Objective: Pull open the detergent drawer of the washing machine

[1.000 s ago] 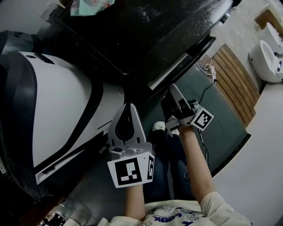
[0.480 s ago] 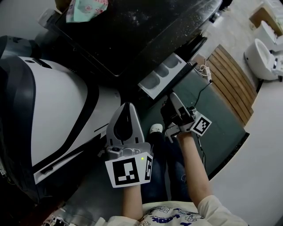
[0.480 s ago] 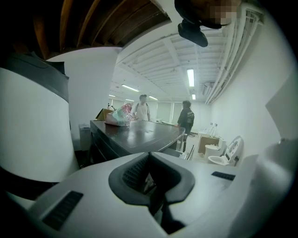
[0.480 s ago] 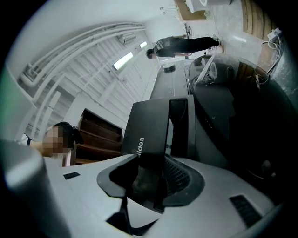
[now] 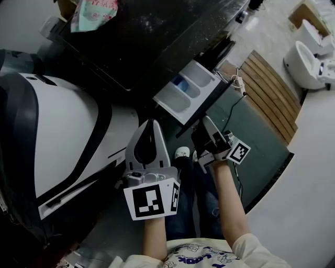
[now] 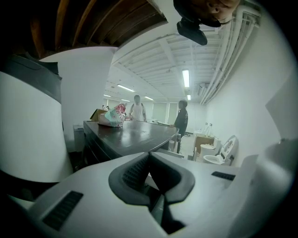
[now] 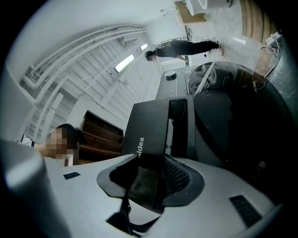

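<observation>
The soap drawer [image 5: 184,90] sticks far out of the front of the black washing machine [image 5: 157,36], toward the person's feet. Inside, the drawer is white with a few cups, and one cup is blue.

The right tongs [image 5: 205,121] point a bit up and hold the dark front of the drawer. In the right gripper view the two jaws of the right tongs [image 7: 150,160] press on that dark front [image 7: 151,123], one on each side. White letters [image 7: 140,144] on the front read "idea". The start of the word is hidden behind a jaw.

The left tongs [image 5: 151,124] hang in the air beside the drawer and do not touch it. In the left gripper view the tips of the left tongs [image 6: 149,154] are squeezed together with nothing between them.

Each pair of tongs has a cube with black and white square marks, but no letters. One cube [image 5: 153,201] is on the left tongs and the other cube [image 5: 238,153] is on the right.

A flowery cloth [image 5: 94,11] lies on top of the washing machine. A big white and grey round thing [image 5: 63,136] stands to the left. A board of wooden slats [image 5: 269,89] and a white toilet [image 5: 306,57] are off to the right.
</observation>
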`<state>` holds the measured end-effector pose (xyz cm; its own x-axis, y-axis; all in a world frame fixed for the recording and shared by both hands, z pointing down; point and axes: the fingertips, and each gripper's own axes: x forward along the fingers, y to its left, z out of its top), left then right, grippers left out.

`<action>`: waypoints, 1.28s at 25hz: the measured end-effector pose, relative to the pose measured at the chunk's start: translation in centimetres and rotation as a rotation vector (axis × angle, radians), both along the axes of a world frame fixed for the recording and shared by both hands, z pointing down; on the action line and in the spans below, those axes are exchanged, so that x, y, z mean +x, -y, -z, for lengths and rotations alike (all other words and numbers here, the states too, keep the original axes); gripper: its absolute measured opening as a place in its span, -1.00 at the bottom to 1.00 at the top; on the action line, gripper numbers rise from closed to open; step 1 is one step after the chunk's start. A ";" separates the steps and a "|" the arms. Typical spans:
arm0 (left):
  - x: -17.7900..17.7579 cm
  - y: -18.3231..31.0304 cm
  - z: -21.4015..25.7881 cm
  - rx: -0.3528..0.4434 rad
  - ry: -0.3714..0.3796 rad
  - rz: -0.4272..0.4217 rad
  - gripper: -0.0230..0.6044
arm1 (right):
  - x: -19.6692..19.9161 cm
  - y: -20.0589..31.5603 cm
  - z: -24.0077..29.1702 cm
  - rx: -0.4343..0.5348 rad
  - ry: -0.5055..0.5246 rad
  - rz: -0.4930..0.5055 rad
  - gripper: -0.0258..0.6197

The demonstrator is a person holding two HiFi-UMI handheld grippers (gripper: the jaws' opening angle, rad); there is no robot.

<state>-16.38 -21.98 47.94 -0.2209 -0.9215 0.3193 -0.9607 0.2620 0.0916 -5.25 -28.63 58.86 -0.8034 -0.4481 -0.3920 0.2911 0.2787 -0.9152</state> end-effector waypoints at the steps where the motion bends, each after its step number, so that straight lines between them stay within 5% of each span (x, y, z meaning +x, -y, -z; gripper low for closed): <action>1: 0.3 0.0 0.0 0.000 0.000 -0.008 -0.88 | 0.3 -0.1 0.0 0.000 0.003 -0.003 -0.37; 11: 2.8 0.2 0.1 0.003 -0.001 -0.060 -0.88 | 3.6 -1.3 0.1 -0.003 0.014 -0.022 -0.39; 32: 4.2 0.3 0.3 -0.005 0.000 -0.076 -0.88 | 3.8 -1.5 -0.4 -0.007 -0.036 -0.019 -0.39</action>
